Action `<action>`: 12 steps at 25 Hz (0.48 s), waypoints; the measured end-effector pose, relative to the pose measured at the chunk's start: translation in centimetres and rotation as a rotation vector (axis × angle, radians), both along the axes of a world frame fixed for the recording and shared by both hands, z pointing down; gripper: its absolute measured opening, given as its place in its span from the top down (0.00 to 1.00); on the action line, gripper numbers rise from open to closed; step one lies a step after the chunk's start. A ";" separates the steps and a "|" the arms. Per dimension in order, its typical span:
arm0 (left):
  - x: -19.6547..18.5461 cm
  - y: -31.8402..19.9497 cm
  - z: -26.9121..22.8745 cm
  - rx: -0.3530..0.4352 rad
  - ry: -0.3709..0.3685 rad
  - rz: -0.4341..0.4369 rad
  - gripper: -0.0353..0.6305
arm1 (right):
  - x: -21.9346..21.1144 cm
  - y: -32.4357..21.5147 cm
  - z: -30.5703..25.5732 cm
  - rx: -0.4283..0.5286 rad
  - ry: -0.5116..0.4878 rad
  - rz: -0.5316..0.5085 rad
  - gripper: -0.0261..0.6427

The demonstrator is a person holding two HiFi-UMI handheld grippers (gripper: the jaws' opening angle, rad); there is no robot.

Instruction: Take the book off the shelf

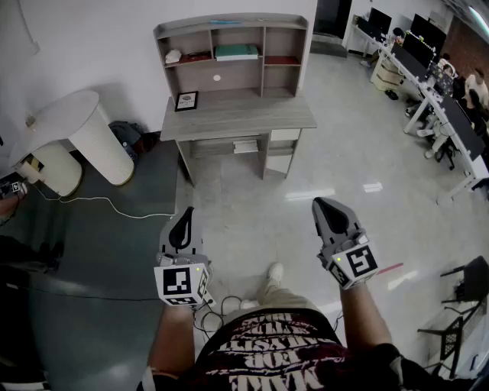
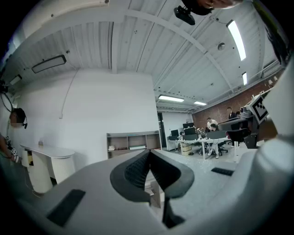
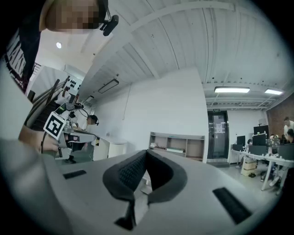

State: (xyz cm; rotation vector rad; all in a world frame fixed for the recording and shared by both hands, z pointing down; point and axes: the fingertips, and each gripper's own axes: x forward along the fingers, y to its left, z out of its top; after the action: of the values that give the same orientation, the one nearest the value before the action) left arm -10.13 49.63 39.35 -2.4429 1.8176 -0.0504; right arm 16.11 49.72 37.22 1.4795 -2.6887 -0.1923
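The book (image 1: 236, 52) is well apart from both grippers, so no step of the task is yet in hand. Nearest the person, the left gripper (image 1: 184, 217) and the right gripper (image 1: 325, 205) are held level above the floor and point toward the shelf (image 1: 229, 22). Each has its jaws clenched together on nothing.

The likely trouble from here, as I judge it, is reaching the shelf with the jaws closed and nudging the book deeper into its compartment. Another is pinching 1 of the 2 red books (image 1: 281, 59) in the shelf's side compartments instead. The compartment looks low, so a tilted gripper could strike the board above.

Farther off stands the bench (image 1: 237, 116), with the shelf on its back edge. The book lies flat in the shelf's middle upper compartment. Its long axis runs from side to side along the shelf, and a long edge faces the room. Which edge is the spine I cannot tell.
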 end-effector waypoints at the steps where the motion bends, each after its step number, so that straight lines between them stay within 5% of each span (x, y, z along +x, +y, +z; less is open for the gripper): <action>1: -0.1 -0.1 0.1 -0.003 -0.007 0.005 0.94 | -0.2 0.0 0.1 -0.005 -0.005 -0.001 0.96; 8: -2.2 -1.4 0.6 -0.019 -0.018 -0.011 0.94 | -0.6 -1.8 0.4 0.008 -0.018 0.029 0.95; 9: -2.5 -1.7 0.8 -0.023 -0.019 -0.016 0.94 | -0.6 -2.3 0.5 0.004 -0.035 0.031 0.90; 10: -2.7 -2.0 0.9 -0.026 -0.021 -0.018 0.94 | -0.7 -2.9 0.7 -0.009 -0.051 0.028 0.74; 12: -3.0 -2.6 1.1 -0.030 -0.028 -0.019 0.94 | -0.7 -4.1 1.1 -0.033 -0.074 0.029 0.62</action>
State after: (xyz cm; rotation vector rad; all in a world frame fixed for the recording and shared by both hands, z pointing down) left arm -13.14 47.00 40.45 -2.4324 1.8418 -0.1126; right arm 15.39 45.67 38.34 1.5453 -2.7107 -0.0934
